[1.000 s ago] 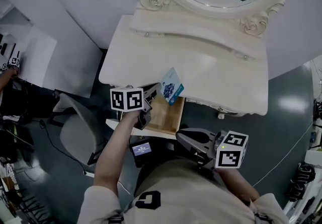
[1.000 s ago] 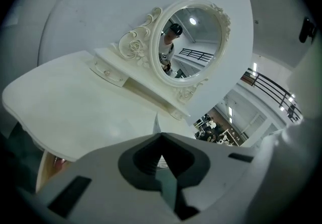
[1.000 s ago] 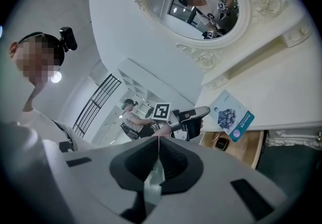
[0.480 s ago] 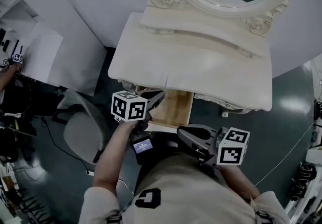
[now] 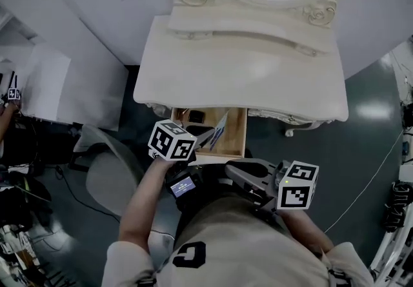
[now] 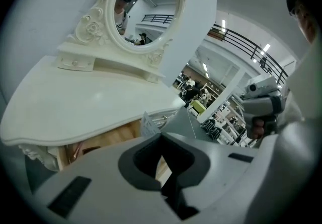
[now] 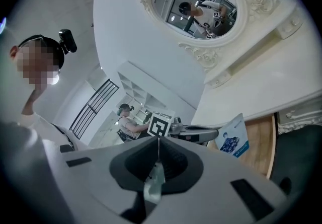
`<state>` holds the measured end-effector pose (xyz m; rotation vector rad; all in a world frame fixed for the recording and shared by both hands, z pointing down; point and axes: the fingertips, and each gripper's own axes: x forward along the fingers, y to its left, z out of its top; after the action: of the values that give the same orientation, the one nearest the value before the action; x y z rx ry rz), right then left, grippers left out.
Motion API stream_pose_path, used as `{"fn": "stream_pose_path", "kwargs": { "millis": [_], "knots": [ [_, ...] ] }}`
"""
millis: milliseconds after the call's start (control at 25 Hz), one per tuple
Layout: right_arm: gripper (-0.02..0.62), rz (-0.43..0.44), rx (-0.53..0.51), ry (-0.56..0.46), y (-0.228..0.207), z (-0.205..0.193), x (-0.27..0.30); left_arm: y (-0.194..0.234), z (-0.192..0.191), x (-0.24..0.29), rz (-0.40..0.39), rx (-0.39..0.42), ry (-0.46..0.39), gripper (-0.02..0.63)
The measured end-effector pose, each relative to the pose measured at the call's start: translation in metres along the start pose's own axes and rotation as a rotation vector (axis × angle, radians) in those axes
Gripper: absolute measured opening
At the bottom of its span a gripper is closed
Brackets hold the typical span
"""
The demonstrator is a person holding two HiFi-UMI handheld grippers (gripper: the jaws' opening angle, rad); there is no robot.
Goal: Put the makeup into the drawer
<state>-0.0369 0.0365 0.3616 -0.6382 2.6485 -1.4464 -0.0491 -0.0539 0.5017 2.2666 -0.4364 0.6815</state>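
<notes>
The left gripper (image 5: pixel 208 138) grips the flat white-and-blue makeup packet (image 5: pixel 220 128), tilted over the open wooden drawer (image 5: pixel 236 138); the person should lower it inside before releasing; the right gripper (image 5: pixel 233 171) hangs closed, empty.

We see a smooth, shiny white table (image 5: pixel 258 79). Its drawer (image 5: pixel 233 134) is bare wood inside. The makeup pack (image 5: pixel 219 128) may be glossy paper.
</notes>
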Motion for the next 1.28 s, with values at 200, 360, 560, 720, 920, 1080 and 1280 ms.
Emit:
{"fn": "stream_pose_path", "kwargs": {
  "millis": [200,360,560,720,920,1080,1280],
  "knots": [
    [0.028,-0.055,0.042,-0.066,-0.012,0.001,-0.021,-0.006,-0.013,0.034,-0.073,0.051,0.11,0.054],
    [0.028,-0.08,0.066,-0.087,-0.023,0.002,-0.035,-0.002,-0.015,0.058,-0.15,-0.008,0.138,0.054],
    [0.028,-0.085,0.098,-0.08,-0.035,0.002,-0.043,0.038,-0.035,0.092,-0.095,-0.091,0.2,0.054],
    [0.028,-0.09,0.101,-0.065,-0.044,0.007,-0.047,0.079,-0.036,0.101,0.04,-0.169,0.141,0.055],
    [0.028,-0.082,0.099,-0.039,-0.051,0.011,-0.047,0.123,-0.058,0.1,0.288,-0.072,0.226,0.055],
    [0.028,-0.085,0.083,-0.012,-0.052,0.011,-0.044,0.135,-0.067,0.104,0.383,-0.025,0.251,0.055],
    [0.028,-0.096,0.087,0.008,-0.058,0.01,-0.045,0.144,-0.063,0.116,0.47,0.14,0.291,0.055]
  ]
}}
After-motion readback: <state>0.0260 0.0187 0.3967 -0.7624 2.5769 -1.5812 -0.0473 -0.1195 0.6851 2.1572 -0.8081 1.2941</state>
